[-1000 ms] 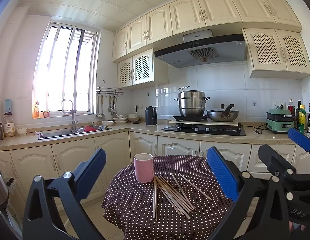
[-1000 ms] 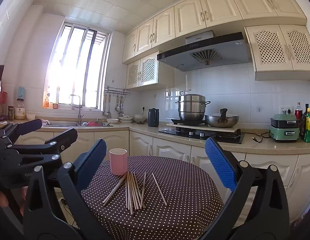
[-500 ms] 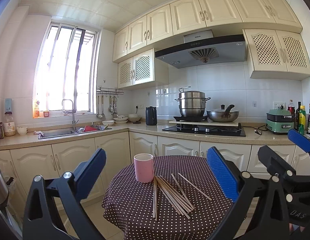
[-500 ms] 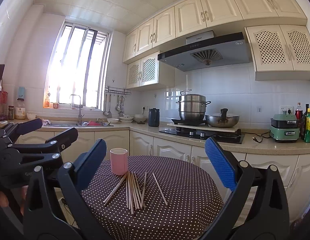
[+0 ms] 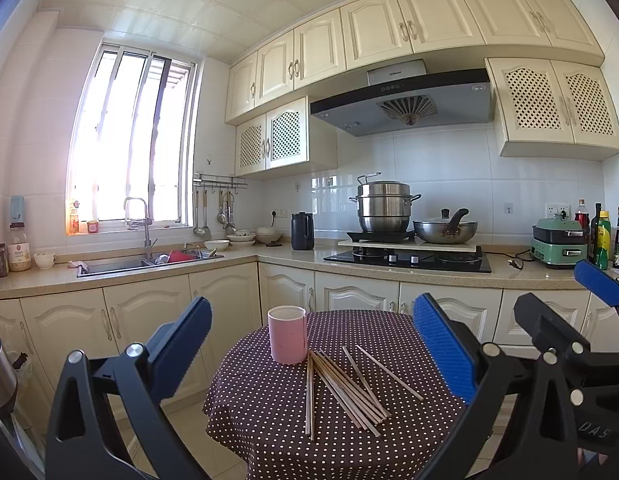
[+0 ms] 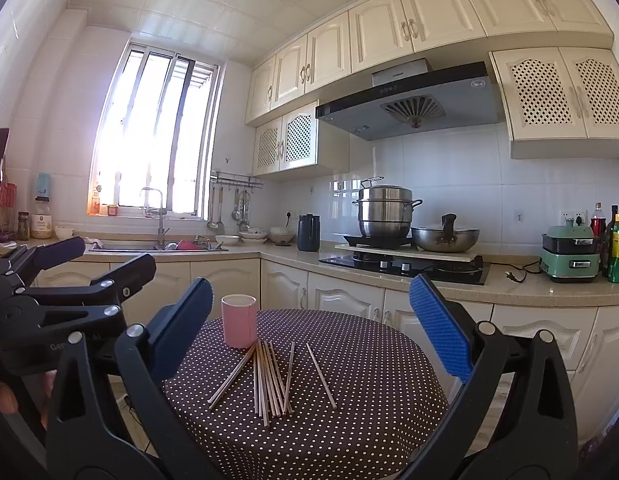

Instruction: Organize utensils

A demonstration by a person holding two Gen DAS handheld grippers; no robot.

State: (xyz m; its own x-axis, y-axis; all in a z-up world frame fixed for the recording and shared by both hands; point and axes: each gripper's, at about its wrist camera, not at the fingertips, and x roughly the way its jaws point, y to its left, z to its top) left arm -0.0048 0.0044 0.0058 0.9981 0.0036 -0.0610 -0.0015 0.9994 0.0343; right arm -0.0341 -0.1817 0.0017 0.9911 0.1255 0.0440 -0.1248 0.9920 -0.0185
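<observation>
Several wooden chopsticks (image 5: 341, 388) lie loose on a round table with a brown dotted cloth (image 5: 269, 432). A pink cup (image 5: 287, 334) stands upright just behind them. They also show in the right wrist view as chopsticks (image 6: 269, 380) and cup (image 6: 238, 320). My left gripper (image 5: 313, 344) is open and empty, held above and in front of the table. My right gripper (image 6: 311, 320) is open and empty too, beside the left one, which shows at the left edge of the right wrist view (image 6: 81, 276).
A kitchen counter (image 5: 289, 258) runs behind the table with a sink (image 5: 149, 262), a black kettle (image 5: 302, 231), a hob with a steel pot (image 5: 383, 206) and a wok (image 5: 445, 230). A green appliance (image 5: 559, 242) and bottles stand at the right.
</observation>
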